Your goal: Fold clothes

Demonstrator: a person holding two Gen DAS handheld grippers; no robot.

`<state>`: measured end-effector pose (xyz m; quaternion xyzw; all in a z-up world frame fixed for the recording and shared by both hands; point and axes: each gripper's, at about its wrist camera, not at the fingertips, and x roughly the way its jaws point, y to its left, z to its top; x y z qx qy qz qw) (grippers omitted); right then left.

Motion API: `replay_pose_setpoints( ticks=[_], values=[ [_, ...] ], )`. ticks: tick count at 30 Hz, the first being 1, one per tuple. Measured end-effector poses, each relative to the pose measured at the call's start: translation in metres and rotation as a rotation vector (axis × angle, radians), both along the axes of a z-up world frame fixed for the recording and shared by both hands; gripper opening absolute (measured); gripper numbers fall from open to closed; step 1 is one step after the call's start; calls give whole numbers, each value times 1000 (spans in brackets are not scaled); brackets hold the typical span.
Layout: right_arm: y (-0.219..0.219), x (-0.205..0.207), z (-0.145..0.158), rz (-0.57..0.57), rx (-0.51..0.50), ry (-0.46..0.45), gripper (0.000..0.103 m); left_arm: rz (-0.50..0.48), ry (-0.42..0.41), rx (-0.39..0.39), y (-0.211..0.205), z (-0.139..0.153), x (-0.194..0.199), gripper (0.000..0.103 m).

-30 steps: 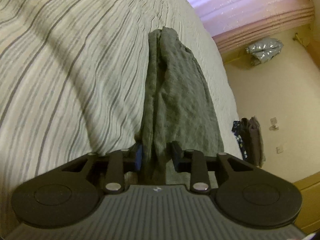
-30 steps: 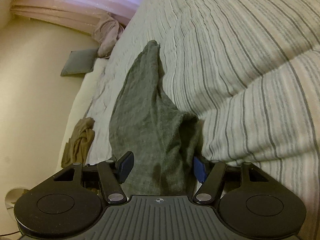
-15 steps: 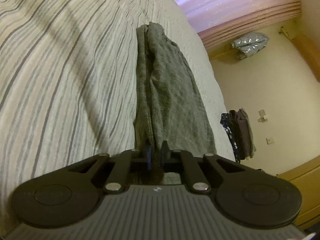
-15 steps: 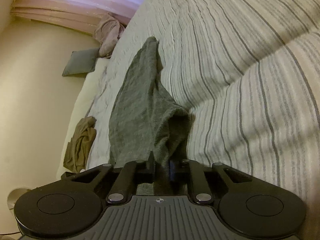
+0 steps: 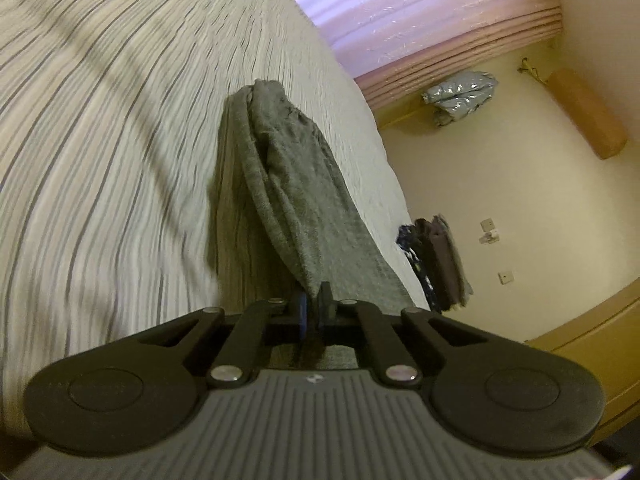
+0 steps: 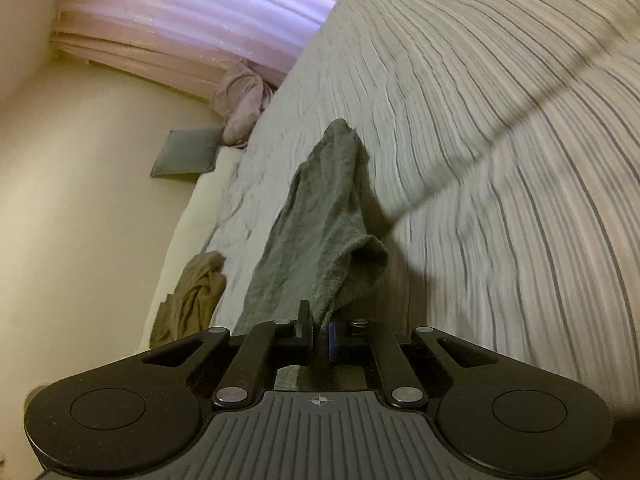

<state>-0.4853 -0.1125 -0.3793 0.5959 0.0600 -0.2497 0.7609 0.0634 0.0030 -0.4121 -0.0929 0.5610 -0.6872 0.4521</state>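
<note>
A grey-green garment (image 5: 296, 184) lies lengthwise on the striped bed cover (image 5: 100, 140). My left gripper (image 5: 313, 307) is shut on its near end and holds that end lifted off the bed. In the right wrist view the same garment (image 6: 324, 220) hangs from my right gripper (image 6: 319, 329), which is shut on another near corner, raised above the bed cover (image 6: 500, 140). The far end of the garment still rests on the bed.
A stack of folded clothes (image 5: 436, 260) sits at the bed's edge. A silver jacket (image 5: 460, 96) lies by the pink curtain (image 5: 400, 20). A tan garment (image 6: 192, 296), a grey cushion (image 6: 188, 154) and a pinkish bundle (image 6: 242, 100) lie along the other side.
Both grippers closed on the garment's near end and have lifted it off the bed. The cloth now hangs stretched between the jaws and the bed.
</note>
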Motion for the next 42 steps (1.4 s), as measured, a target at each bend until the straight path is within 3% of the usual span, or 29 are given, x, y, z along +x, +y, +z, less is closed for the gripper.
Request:
replay_pose_setpoints(
  ticks=[6,9,12,16,21,23,26,28,29,30,31,32,35,40,42],
  values=[
    [52,-16,-6,-21,57,-27,5,42,70,53,55,-23,-8,2],
    [63,-21,-10,-26,87,-20,5,46,84,66,59,-25,-5,2],
    [54,-15,6,-15,59,-29,5,43,108,35,50,-12,2,3],
    [23,-6,32,2,31,-50,5,36,140,0,22,11,14,3],
    [-45,8,52,-16,56,-84,5,63,235,30,-48,19,40,4],
    [-79,16,46,-50,86,-90,5,89,267,62,-82,12,50,6],
    [-125,25,26,-120,150,-91,6,143,313,122,-130,-5,65,24],
    [-147,30,6,-164,189,-93,7,211,319,172,-154,-20,77,27],
    [-158,32,-3,-186,208,-94,23,243,318,191,-162,-26,83,29],
    [-170,34,-13,-208,228,-96,48,271,326,199,-167,-32,89,30],
    [-181,37,-23,-230,248,-97,58,289,330,194,-169,-35,95,30],
    [-190,38,-31,-251,256,-103,62,302,326,181,-169,-36,99,30],
    [-183,26,-26,-285,130,-177,62,289,282,132,-168,-34,103,32],
    [-171,15,-9,-190,-65,-7,62,165,182,65,-172,-25,85,38],
    [-167,18,-14,-141,-73,63,62,144,154,64,-176,-25,80,47]
  ],
)
